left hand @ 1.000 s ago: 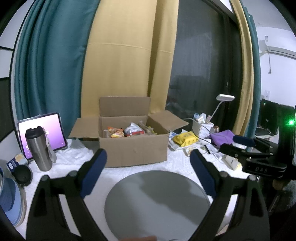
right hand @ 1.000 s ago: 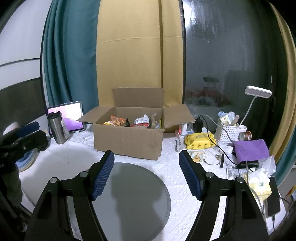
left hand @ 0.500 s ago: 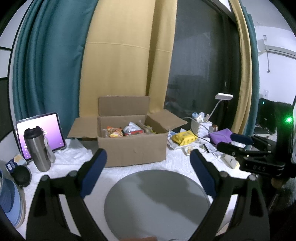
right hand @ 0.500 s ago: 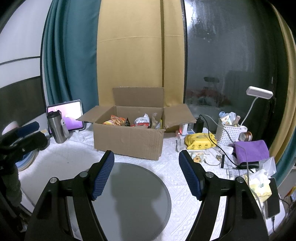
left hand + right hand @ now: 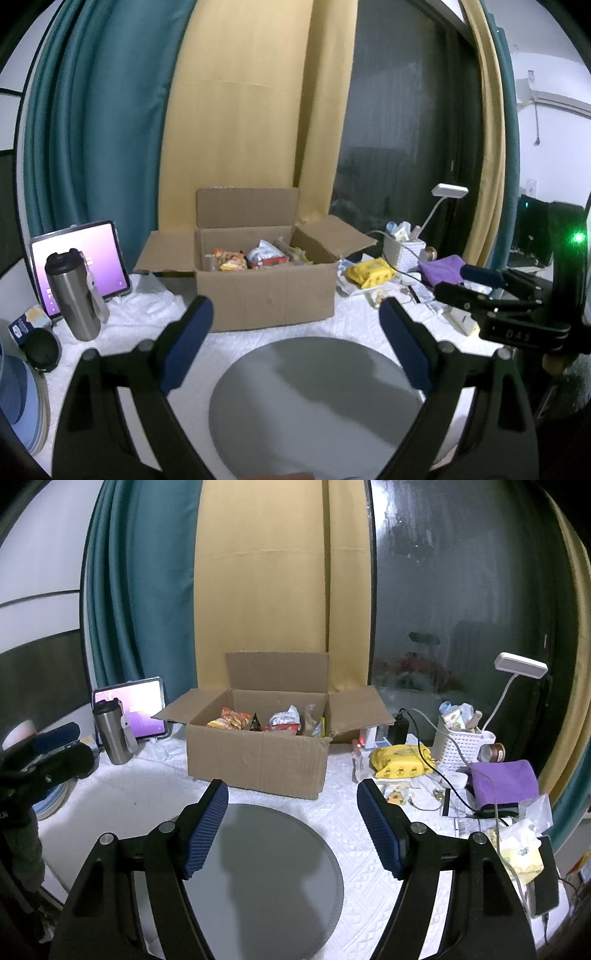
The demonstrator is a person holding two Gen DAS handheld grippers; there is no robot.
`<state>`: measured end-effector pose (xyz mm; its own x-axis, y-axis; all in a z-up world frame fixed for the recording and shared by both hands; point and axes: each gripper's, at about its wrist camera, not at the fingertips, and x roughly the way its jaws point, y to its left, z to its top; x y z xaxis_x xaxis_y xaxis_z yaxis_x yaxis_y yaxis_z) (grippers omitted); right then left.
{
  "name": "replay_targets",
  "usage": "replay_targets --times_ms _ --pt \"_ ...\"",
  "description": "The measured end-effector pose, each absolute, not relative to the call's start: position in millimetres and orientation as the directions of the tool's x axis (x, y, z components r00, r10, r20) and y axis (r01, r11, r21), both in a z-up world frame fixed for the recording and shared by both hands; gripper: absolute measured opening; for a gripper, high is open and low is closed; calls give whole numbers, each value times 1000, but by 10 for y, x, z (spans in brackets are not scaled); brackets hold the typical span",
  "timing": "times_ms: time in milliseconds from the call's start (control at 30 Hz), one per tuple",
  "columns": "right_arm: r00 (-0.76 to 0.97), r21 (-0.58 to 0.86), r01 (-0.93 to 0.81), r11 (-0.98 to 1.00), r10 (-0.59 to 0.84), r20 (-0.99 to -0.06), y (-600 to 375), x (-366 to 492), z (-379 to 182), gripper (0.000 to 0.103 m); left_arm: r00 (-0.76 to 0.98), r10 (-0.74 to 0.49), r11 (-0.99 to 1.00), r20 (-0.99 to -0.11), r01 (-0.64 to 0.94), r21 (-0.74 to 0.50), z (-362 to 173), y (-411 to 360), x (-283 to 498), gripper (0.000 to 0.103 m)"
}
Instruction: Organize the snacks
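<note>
- White quilted surface (image 5: 343,805) spreads beneath both my tools, teal and mustard curtains behind.
- My left tool (image 5: 295,325) has its blue pads apart, nothing between them.
- My right tool (image 5: 291,805) is likewise spread and empty.
- Straight ahead of both sits the open brown cardboard box (image 5: 258,757), colourful snack packets (image 5: 255,722) inside.
- Below the tools lies a round grey tray (image 5: 317,402), bare.

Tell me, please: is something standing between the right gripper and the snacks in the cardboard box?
Nothing visible blocks it. The right gripper is open above the grey round plate; beyond it, only the cardboard box's front wall stands before the snacks.
</note>
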<state>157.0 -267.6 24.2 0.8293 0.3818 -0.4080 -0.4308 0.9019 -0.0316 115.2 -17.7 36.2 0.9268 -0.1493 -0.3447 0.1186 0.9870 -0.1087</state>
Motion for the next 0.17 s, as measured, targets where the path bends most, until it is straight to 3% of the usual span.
replay_targets --times_ms 167 --pt "824 -29 -431 902 380 -421 -2675 1621 196 75 928 -165 985 -333 135 -112 369 -173 1196 92"
